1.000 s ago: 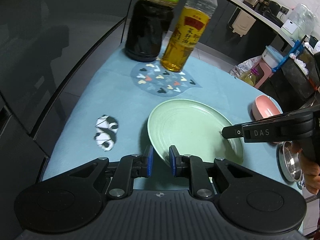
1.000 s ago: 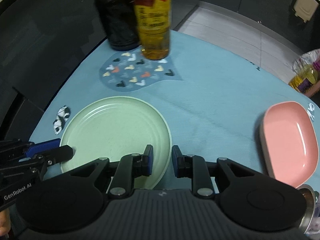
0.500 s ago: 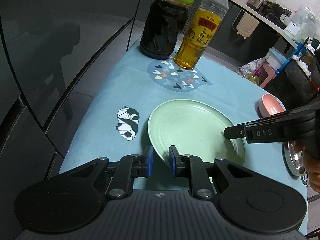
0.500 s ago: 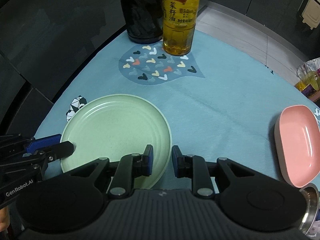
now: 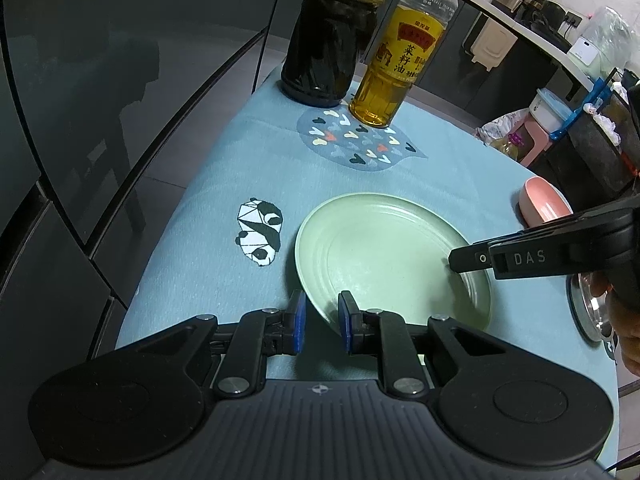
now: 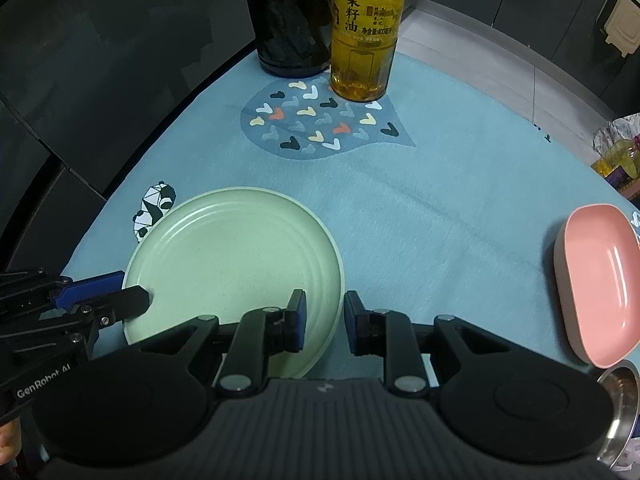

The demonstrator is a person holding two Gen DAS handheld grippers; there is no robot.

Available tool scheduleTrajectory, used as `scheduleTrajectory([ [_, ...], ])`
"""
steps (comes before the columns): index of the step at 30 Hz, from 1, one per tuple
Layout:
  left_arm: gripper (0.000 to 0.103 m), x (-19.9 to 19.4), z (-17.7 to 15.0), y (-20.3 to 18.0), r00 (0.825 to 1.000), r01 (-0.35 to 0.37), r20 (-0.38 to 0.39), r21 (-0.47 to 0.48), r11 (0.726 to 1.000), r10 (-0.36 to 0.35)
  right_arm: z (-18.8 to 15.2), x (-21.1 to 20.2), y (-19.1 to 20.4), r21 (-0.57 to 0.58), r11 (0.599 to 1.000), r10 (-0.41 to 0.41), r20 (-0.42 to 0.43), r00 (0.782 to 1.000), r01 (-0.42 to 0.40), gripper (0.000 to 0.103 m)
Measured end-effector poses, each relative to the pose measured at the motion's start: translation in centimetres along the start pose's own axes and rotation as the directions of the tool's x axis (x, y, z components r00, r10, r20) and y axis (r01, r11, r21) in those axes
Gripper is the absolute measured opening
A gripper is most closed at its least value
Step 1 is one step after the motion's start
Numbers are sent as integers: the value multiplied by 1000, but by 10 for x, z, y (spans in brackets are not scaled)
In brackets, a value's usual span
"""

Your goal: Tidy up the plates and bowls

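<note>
Both grippers were pinching opposite rims of the green plate (image 6: 234, 264) on the blue tablecloth (image 6: 432, 200): left gripper (image 5: 319, 322) and right gripper (image 6: 323, 320) each narrowly closed on its edge. The carrying step appeared in hand. Next would be a level joint lift toward the pink dish (image 6: 600, 280).

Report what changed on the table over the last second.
The round pale-green plate, pinched at its rim by the left gripper and the right gripper, shifted with them toward the panda print on the blue tablecloth; its rim now overlaps the print in the right wrist view. Unchanged: both grips, the pink oblong dish, the steel bowl, the dark bottle and the yellow oil bottle.
</note>
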State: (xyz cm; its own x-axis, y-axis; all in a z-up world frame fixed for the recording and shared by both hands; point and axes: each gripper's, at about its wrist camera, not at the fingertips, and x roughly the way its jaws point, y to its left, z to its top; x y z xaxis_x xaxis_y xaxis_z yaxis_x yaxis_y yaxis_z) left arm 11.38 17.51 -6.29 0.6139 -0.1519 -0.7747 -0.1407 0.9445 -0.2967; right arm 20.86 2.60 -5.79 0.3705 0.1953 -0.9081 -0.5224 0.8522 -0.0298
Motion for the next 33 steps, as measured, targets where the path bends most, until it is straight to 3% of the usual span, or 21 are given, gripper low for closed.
scheduleTrajectory([
  [9,16,8,-3,7,1000,1,-23,-31,1000,-2,-2,4,2,4,1000,5,4,1000,-5,9],
  [20,17,-9,-2,10,999,-27,25,-62,998,28,-9,-2,-6,26,1000,5,21,1000,-6,9],
  [33,19,-23,-4,-31,999,-17,34,10,1000,17,-33,-35,-36,71,997,-27,68,997,22,9],
])
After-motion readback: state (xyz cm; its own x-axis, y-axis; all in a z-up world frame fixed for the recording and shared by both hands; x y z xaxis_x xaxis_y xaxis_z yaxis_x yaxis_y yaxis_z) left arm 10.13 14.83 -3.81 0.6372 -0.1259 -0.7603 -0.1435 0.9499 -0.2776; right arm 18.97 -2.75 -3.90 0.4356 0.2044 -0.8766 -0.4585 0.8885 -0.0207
